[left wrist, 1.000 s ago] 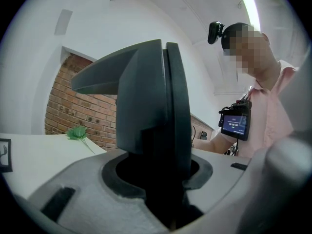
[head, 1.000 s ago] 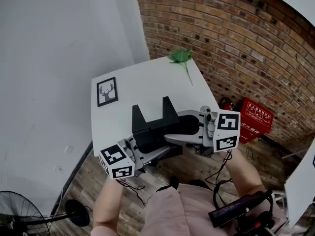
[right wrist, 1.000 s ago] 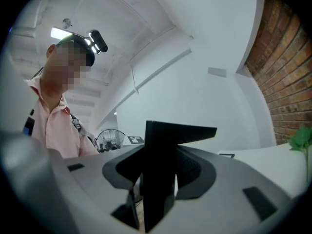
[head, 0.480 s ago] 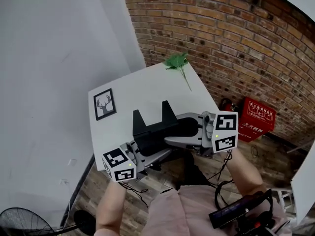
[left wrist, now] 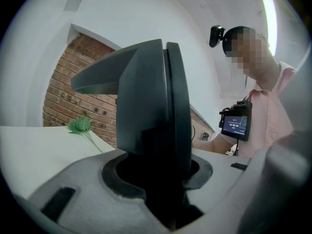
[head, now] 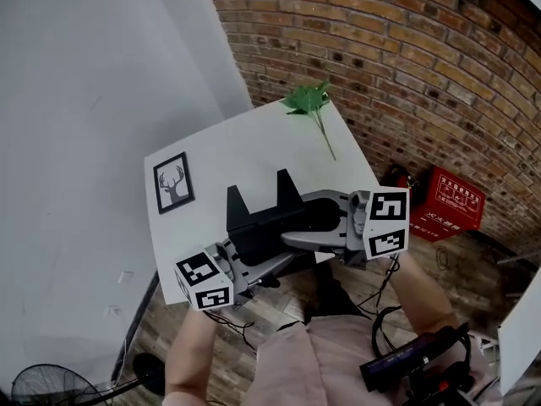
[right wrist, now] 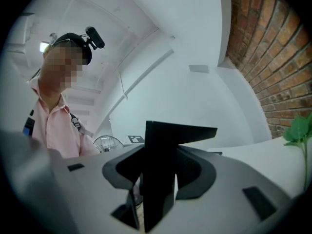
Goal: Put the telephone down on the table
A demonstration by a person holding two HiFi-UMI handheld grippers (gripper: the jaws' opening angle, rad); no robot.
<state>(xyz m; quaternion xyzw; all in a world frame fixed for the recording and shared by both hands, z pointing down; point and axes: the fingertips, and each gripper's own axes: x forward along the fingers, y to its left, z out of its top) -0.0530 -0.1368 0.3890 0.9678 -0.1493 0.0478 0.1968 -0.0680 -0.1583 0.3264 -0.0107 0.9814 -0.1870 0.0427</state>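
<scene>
Head view, looking steeply down: black telephone (head: 258,220) carried between two grippers above the near edge of the white bench (head: 245,138), two dark prongs of it pointing up. Left gripper (head: 258,260) reaching in from lower left, marker cube nearest the camera; right gripper (head: 297,231) reaching in from the right, roughly level, its marker cube out toward the red crate (head: 446,201). Fingers of both clenched on the telephone, one grip at each side of its lower body. Left gripper view: tall dark shell of the telephone wedged upright in the rounded notch between the grey fingers (left wrist: 73,189), filling the middle of the picture. Right gripper view: thin black edge of the same telephone standing between those fingers (right wrist: 234,179), a flat ledge jutting to the right at its top. No telling from any view whether the telephone's underside touches the bench. Farther back on the bench, well apart from the telephone: a small framed deer picture (head: 172,182) near the left edge and a green sprig (head: 311,101) lying at the far corner. Brick wall (head: 406,49) behind and to the right, plain white wall (head: 93,100) to the left, wooden floor below, and part of a fan (head: 46,387) at the bottom left corner.
</scene>
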